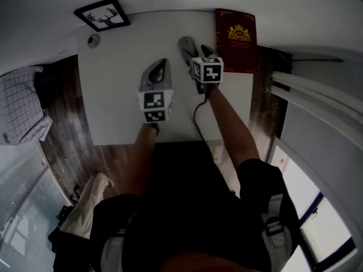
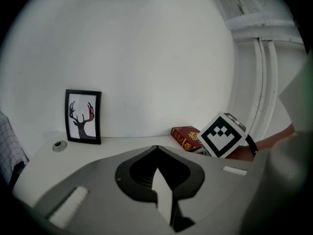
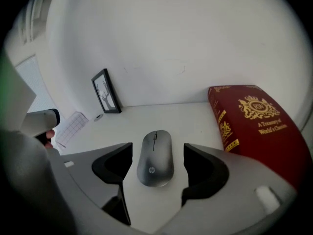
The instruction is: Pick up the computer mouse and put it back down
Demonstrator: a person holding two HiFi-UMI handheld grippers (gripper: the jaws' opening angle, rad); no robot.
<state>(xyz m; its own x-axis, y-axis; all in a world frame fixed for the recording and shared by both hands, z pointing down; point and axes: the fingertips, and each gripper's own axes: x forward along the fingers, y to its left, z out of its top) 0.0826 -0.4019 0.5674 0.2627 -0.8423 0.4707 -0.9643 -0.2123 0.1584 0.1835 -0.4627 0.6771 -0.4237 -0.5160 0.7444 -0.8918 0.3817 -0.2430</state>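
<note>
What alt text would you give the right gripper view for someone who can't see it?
A grey computer mouse lies on a white table between the open jaws of the right hand-held gripper, which do not touch it. A red book with gold print lies at the right; a framed deer picture stands at the back left.

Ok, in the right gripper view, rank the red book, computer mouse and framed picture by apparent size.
1. red book
2. computer mouse
3. framed picture, which is farthest from the camera, so its true size is unsure.
</note>
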